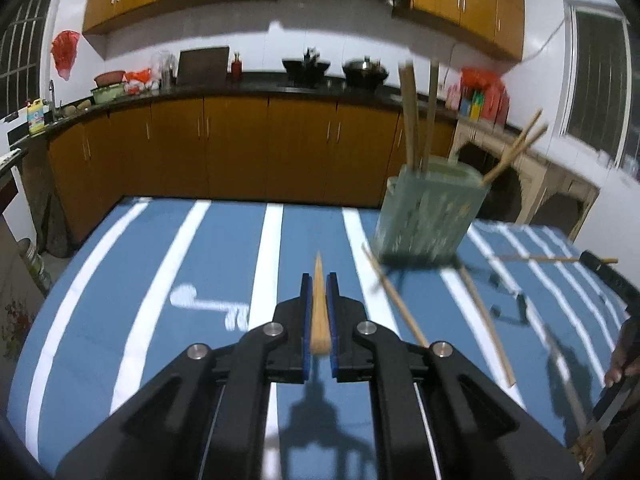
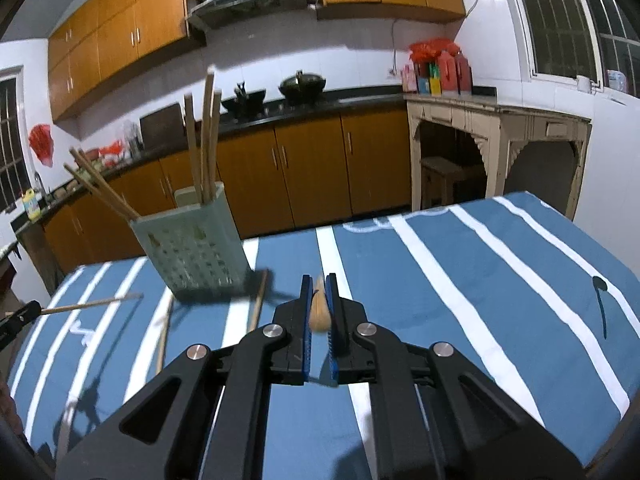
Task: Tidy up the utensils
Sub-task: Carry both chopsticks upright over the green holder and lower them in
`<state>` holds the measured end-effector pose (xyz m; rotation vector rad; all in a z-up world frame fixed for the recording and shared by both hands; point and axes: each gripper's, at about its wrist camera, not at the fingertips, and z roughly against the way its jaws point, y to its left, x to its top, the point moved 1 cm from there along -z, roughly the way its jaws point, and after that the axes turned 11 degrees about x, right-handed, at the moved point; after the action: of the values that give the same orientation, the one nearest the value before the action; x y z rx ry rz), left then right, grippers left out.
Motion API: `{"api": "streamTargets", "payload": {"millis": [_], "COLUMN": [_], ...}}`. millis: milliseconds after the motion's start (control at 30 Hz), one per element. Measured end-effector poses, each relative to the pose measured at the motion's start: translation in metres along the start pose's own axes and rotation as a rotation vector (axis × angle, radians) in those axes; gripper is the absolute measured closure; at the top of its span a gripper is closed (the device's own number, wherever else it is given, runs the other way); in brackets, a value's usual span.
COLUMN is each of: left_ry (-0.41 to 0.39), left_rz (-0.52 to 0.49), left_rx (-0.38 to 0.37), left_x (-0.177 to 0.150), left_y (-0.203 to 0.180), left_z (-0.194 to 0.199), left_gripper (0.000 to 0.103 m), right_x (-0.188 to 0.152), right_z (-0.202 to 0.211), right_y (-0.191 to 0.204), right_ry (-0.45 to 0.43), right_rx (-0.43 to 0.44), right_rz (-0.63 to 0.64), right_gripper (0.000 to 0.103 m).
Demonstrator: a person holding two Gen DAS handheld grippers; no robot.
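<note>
Taking the holder (image 1: 430, 216) as landmark: this pale green perforated caddy stands upright on the blue striped surface (image 1: 224, 264), toward its far edge. Already in it are several chopsticks, a few upright (image 1: 412, 120) at the back and a pair leaning (image 1: 516, 152) out of one corner. That part of the job looks done.

Left of the holder, the left gripper (image 1: 319, 284) hovers above the surface, its fingers (image 1: 306, 304) clenched on one chopstick (image 1: 319, 312) that runs forward along them, its tip poking out past the ends. In the right wrist view this same stick (image 2: 92, 303) shows as a thin rod reaching toward the holder's left side.

In front of the holder, loose sticks lie on the surface: one (image 1: 394, 298) slanting from the holder's near left corner and another (image 1: 486, 324) from its near right corner, both running back toward the camera. These are what is left, as far as can be seen.

Right of the holder, the right gripper (image 2: 319, 286) is also held above the surface, its fingers (image 2: 331, 304) closed on a second chopstick (image 2: 319, 312), seen end-on and blurred.

My judgement: roughly midway. Two sticks are in hand and not yet dropped in, and at least two more wait on the surface.
</note>
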<state>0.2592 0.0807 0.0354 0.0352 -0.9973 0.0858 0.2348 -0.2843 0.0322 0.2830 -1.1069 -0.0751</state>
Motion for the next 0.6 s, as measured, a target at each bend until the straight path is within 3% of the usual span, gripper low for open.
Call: {"api": "streamTargets", "payload": {"millis": [267, 600], "left_ry": [-0.077, -0.080], "left_rz": [0.080, 0.098], "left_rx": [-0.014, -0.025], "left_x": [0.019, 0.025], "left_y": [0.013, 0.014], "left_z": [0.019, 0.020], "left_gripper": [0.095, 0.095], "right_x": [0.014, 0.023], "right_z": [0.012, 0.014], "right_y": [0.001, 0.005], "right_ry": [-0.062, -0.088], "right_rx": [0.036, 0.056], "right_rz": [-0.023, -0.022], "right_gripper": [0.096, 0.096]}}
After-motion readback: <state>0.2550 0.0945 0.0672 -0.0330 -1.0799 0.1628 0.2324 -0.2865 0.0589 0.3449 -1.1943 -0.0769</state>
